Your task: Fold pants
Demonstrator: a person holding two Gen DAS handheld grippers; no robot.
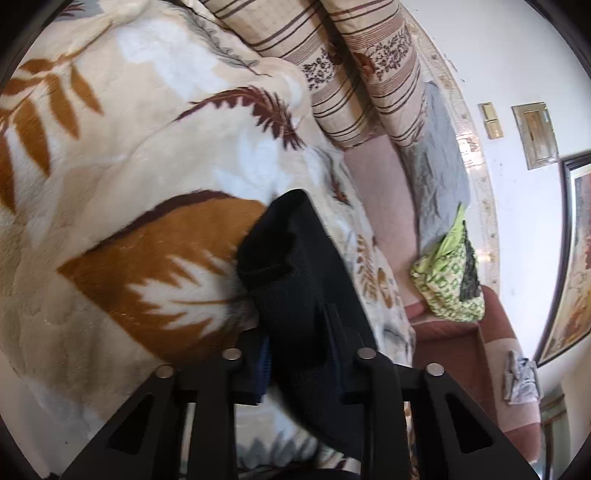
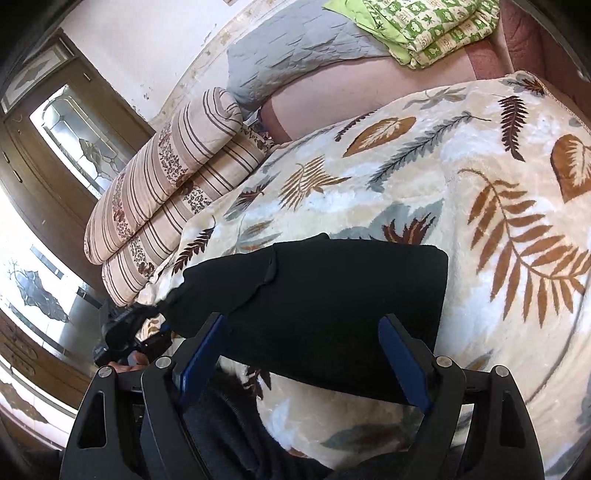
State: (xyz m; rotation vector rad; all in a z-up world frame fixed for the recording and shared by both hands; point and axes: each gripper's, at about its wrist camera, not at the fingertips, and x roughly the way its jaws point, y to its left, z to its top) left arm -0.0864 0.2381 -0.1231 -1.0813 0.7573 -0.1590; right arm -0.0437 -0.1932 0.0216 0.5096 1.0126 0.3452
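Item: black pants (image 2: 325, 306), lying on the leaf-print blanket (image 2: 480, 206) of a bed as a compact, multi-layered rectangle; judged well advanced in folding, with at most a last fold or a smoothing left. Left gripper (image 1: 301, 354): jaws clamped on a thick bunched edge of the pants, lifted slightly off the blanket. Right gripper (image 2: 306, 354): jaws apart, astride the near edge of the bundle, gripping nothing; striped bolsters (image 2: 166, 177) and a green quilt (image 2: 436, 33) lie beyond, well apart.
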